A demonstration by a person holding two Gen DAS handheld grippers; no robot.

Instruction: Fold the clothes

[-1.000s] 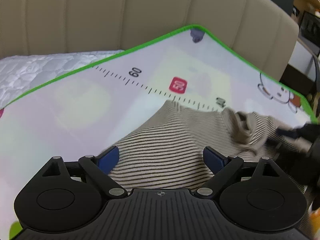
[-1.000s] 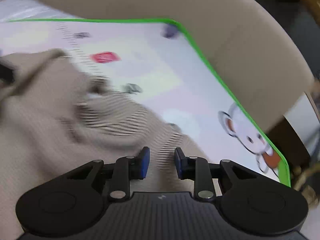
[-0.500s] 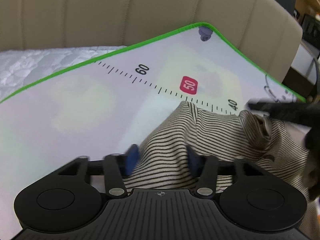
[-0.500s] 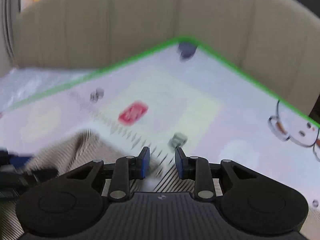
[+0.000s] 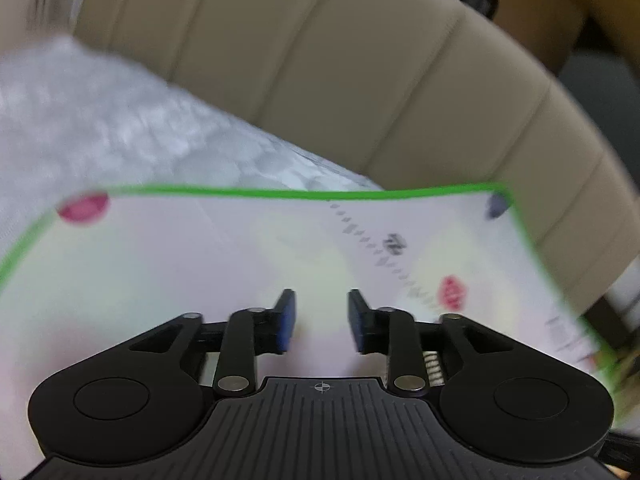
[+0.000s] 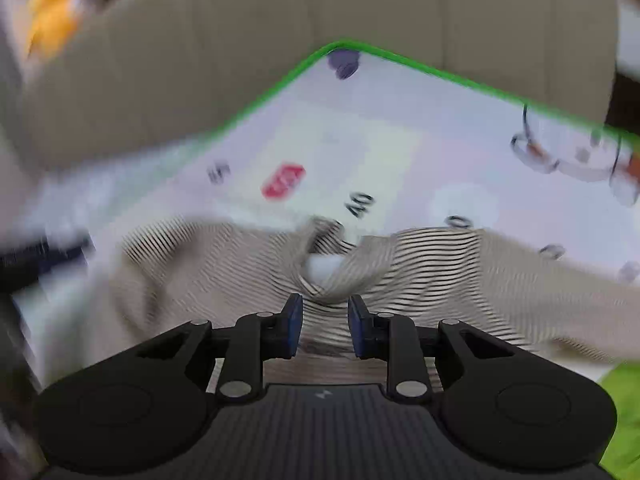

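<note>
Left claw [image 5: 320,320]: jaws apart with a clear gap, nothing between the pads, just bare mat [image 5: 160,280] showing through. Ahead of it is the green-edged mat with a printed ruler scale running off to its right, a quilted white cover [image 5: 120,128] beyond the mat's far edge on the left, and a beige padded backrest [image 5: 340,80] behind that. Only a sliver of striped fabric shows, low by its right finger linkage. Right claw [image 6: 322,326]: jaws parted, blue pads either side of a gap, no fabric pinched. The striped shirt [image 6: 420,264] lies flat on the mat directly in front of and under this claw, neckline just ahead of the fingertips, sleeve trailing off to the right. Frames blurred.
</note>
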